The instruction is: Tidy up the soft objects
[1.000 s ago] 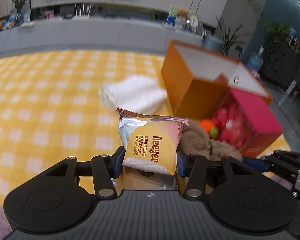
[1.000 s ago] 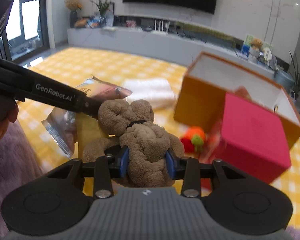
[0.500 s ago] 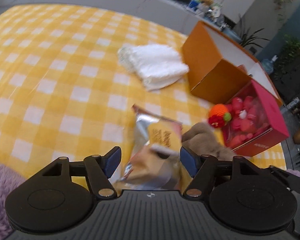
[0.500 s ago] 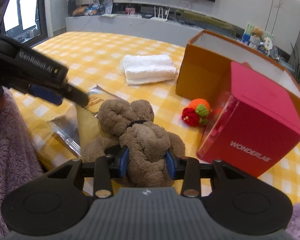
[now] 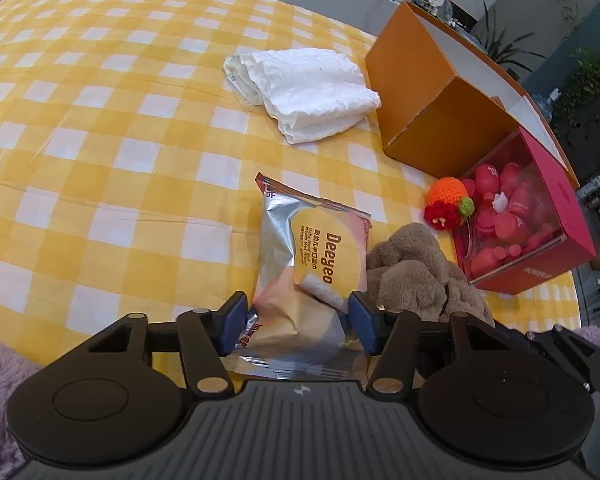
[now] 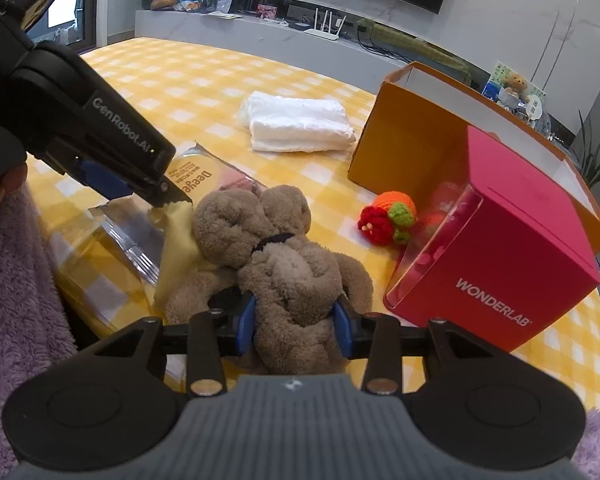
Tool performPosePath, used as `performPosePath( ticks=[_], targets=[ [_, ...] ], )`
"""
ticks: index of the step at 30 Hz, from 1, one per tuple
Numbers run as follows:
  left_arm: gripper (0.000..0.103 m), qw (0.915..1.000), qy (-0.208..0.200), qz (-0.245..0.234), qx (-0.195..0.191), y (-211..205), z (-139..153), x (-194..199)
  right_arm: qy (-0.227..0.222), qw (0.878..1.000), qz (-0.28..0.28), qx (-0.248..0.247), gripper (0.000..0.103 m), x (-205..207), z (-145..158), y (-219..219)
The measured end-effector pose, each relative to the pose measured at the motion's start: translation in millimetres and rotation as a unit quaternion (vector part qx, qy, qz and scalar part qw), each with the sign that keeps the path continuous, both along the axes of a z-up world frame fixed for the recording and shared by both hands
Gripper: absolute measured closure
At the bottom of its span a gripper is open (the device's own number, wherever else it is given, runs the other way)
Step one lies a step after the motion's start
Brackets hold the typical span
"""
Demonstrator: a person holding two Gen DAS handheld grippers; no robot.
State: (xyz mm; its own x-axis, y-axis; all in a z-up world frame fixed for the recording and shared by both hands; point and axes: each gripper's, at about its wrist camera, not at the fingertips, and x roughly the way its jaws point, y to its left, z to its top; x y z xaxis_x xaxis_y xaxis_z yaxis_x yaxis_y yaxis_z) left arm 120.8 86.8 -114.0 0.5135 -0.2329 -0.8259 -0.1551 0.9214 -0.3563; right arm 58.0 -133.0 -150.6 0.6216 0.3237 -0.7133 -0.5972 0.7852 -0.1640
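A silver and yellow wet-wipes pack [image 5: 312, 264] lies on the yellow checked cloth [image 5: 100, 120]. My left gripper [image 5: 298, 322] is open, its blue pads on either side of the pack's near end. My right gripper [image 6: 296, 328] is shut on a brown teddy bear [image 6: 284, 256], which rests on the cloth just right of the pack [image 6: 196, 184]. The bear also shows in the left wrist view [image 5: 416, 272]. A folded white towel [image 5: 304, 92] lies further back, also in the right wrist view [image 6: 298, 126]. A crocheted orange and red toy [image 6: 388, 218] sits by the boxes.
An open orange box [image 5: 432, 100] stands at the right, with a pink box [image 6: 500, 240] of red items in front of it. A purple fluffy fabric [image 6: 16, 280] lies along the near edge. A low white shelf [image 6: 300, 36] runs behind the table.
My left gripper has opened and let the wipes pack down onto the cloth, then stayed around its near end. My right gripper has kept its hold on the bear.
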Motion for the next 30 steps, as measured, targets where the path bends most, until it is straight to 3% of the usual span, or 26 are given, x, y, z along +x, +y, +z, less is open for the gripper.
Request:
performPosePath(
  ticks=[2,5,13,20,26,28,30],
  targets=[
    [0.063,0.9998,-0.018,0.006,-0.003,1.7,3.2,-4.2,0.002,1.000,-0.002,0.003,0.062,0.4,0.0,-1.4],
    [0.073,0.9981,-0.055,0.028,0.004,5.9,13.0,-14.9,0.000,1.000,0.000,0.001,0.062,-0.3,-0.1,-0.4],
    [0.080,0.9914,-0.112,0.069,-0.004,23.8,35.2,-34.1,0.000,1.000,0.000,0.000,0.061,-0.7,-0.9,-0.6],
    [0.082,0.9866,-0.154,0.052,-0.011,17.4,60.9,-49.3,-0.010,0.999,-0.019,0.038,0.064,-1.9,14.8,-10.9],
    [0.092,0.9811,-0.187,0.049,-0.006,10.9,82.9,-55.0,-0.028,0.996,-0.034,0.081,0.066,-4.2,43.0,-26.0],
    [0.103,0.9787,-0.200,0.046,-0.004,8.1,88.5,-57.2,-0.032,0.994,-0.035,0.096,0.066,-5.9,51.3,-30.2],
    [0.103,0.9778,-0.206,0.037,0.007,3.7,91.8,-56.7,-0.028,0.994,-0.031,0.100,0.066,-6.5,54.8,-31.1]
  ],
)
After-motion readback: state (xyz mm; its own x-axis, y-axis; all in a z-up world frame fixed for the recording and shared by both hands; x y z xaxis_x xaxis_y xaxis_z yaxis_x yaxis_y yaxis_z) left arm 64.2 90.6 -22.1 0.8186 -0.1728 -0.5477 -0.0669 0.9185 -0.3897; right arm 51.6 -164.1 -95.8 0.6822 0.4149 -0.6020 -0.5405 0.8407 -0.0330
